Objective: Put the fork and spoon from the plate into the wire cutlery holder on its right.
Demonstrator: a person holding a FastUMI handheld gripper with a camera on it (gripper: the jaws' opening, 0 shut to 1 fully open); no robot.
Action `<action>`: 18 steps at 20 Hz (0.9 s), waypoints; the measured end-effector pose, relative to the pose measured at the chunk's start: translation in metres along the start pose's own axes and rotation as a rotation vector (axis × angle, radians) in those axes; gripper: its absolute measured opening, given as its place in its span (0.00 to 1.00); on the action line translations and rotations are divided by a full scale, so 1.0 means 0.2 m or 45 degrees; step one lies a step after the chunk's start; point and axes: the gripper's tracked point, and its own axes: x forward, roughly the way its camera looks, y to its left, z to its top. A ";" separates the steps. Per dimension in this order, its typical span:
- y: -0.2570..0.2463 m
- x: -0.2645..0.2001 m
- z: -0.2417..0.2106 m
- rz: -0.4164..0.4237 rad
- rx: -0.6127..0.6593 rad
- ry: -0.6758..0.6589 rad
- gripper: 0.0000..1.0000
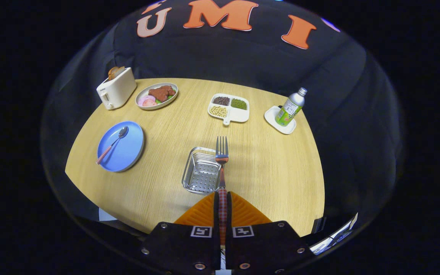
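While we look down along the gripper [222, 198], its two fingers are pressed together on the checkered handle of the fork [222, 160], so the fork sticks straight out ahead of them with its tines pointing away. Its head sits over the right-hand rim of the wire cutlery holder [201, 175], which stands on the wooden table [273, 168] just ahead of the fingers and a touch to their left. We can't tell how far above the holder the fork is.

Over to the left, well apart from the holder, we've got the blue plate [126, 152] with the spoon [112, 144] lying on it, bowl end toward the far side and handle poking over the near rim.

Further back on the table we can see a white toaster [116, 91] with bread in the slot, an oval dish [156, 96] of food beside it, a divided white tray [229, 108] with beans in three of its compartments, and a bottle [290, 107] standing tilted-looking on a small white saucer [279, 121] off to the right.
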 end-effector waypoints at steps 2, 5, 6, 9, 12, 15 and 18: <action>0.04 -0.01 -0.01 0.038 -0.030 0.046 0.05; 0.05 0.00 -0.03 0.069 -0.092 0.146 0.05; 0.06 0.00 -0.05 0.075 -0.115 0.184 0.05; 0.06 0.03 -0.09 0.084 -0.163 0.300 0.05; 0.06 0.07 -0.09 0.101 -0.179 0.374 0.05; 0.07 0.10 -0.07 0.118 -0.203 0.435 0.05; 0.08 0.14 -0.06 0.141 -0.216 0.497 0.05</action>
